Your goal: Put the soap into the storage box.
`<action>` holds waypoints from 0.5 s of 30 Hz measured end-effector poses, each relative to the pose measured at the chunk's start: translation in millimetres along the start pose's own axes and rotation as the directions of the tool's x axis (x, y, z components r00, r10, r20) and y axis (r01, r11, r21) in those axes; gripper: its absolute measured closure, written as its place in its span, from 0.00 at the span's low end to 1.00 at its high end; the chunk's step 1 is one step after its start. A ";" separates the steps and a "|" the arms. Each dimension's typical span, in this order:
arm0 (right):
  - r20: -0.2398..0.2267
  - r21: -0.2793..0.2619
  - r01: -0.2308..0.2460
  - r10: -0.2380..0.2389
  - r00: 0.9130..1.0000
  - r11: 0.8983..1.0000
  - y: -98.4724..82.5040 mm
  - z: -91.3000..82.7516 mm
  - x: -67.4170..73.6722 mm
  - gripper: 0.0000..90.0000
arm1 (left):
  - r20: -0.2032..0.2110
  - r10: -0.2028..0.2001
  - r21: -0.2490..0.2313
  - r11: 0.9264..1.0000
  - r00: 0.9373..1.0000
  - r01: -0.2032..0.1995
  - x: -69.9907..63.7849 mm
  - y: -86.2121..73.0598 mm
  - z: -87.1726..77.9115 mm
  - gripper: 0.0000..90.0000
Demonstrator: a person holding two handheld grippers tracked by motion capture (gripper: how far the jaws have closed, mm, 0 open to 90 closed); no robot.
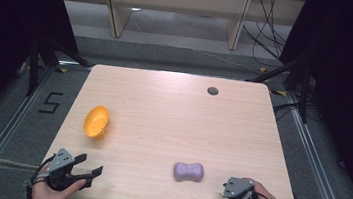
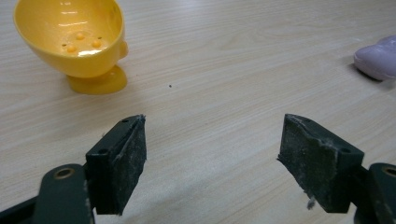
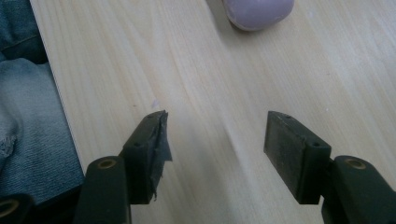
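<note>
Purple soap bar: lay flat on the wooden table, near its front edge and right of centre, untouched. In the right gripper view its rounded end sat well ahead of the jaws.

Right gripper: rested at the front right corner, just right of the soap bar; jaws parted, nothing between them.

Yellow bowl: stood tilted on its foot at the left side of the table, well apart from the soap bar.

Left gripper: rested at the front left corner, near the bowl; jaws wide apart, nothing between them.
</note>
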State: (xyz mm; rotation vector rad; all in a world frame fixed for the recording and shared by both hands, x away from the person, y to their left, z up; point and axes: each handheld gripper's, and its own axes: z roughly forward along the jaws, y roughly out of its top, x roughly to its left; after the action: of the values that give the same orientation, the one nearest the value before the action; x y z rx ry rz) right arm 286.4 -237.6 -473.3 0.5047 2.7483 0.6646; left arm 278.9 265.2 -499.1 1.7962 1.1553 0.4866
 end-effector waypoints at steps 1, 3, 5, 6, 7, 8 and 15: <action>0.007 0.006 -0.007 0.007 1.000 1.000 0.7 0.1 -0.1 0.47 | 0.004 0.004 0.000 1.000 1.000 -0.004 0.1 -0.1 0.4 0.25; -0.014 0.024 -0.028 0.028 1.000 0.999 3.7 -0.4 -1.0 0.49 | 0.004 0.003 0.000 1.000 1.000 -0.003 -0.4 -0.1 0.3 0.25; 0.013 0.009 0.000 0.000 1.000 1.000 7.1 1.3 -4.3 0.50 | 0.005 0.001 -0.005 1.000 1.000 -0.001 -1.9 -0.2 0.7 0.25; -0.003 0.034 -0.003 0.003 1.000 0.999 12.1 1.1 -6.0 0.50 | -0.001 0.008 0.007 1.000 1.000 -0.008 -2.1 -0.2 -0.2 0.25; -0.003 0.034 -0.003 0.003 1.000 0.999 12.1 1.1 -6.0 0.50 | -0.001 0.008 0.007 1.000 1.000 -0.008 -2.1 -0.2 -0.2 0.25; -0.010 0.029 0.023 -0.023 1.000 0.999 14.2 2.0 -8.4 0.51 | 0.011 0.008 -0.003 1.000 1.000 -0.008 -1.9 -0.4 0.4 0.25; -0.034 0.064 0.086 -0.084 0.996 0.994 39.7 6.0 -20.6 0.51 | 0.012 -0.009 -0.004 1.000 1.000 0.009 -2.8 -0.8 0.6 0.25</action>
State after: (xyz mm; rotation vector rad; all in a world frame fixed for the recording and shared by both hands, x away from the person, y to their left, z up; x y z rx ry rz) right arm 317.7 -210.1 -455.7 0.3923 2.8111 0.5680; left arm 277.6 262.6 -499.7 1.7874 1.1527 0.4717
